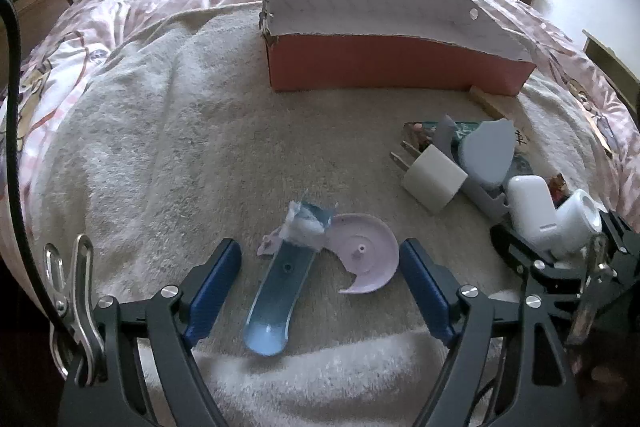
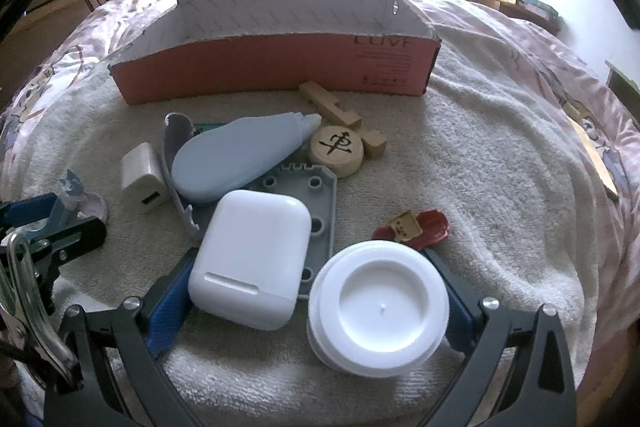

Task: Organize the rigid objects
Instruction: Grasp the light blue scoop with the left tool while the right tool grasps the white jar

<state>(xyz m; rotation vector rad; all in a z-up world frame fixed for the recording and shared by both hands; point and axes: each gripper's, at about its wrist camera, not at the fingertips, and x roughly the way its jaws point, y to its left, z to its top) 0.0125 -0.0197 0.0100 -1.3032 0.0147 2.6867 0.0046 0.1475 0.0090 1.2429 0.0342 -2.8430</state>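
Beige towel (image 2: 480, 167) covers the bed before a red box (image 2: 276, 67). Left tongs (image 1: 320, 279) gape around a blue shard (image 1: 276, 303) and lilac disc (image 1: 368, 259), untouched. Right tongs (image 2: 308, 299), spread wide, flank an earbud case (image 2: 252, 259) and white jar (image 2: 380, 307), which hide their pads.

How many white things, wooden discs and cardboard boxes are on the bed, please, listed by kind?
White things: 3 (charger, earbud case, round jar)
Wooden disc: 1
Cardboard box: 1
Total: 5
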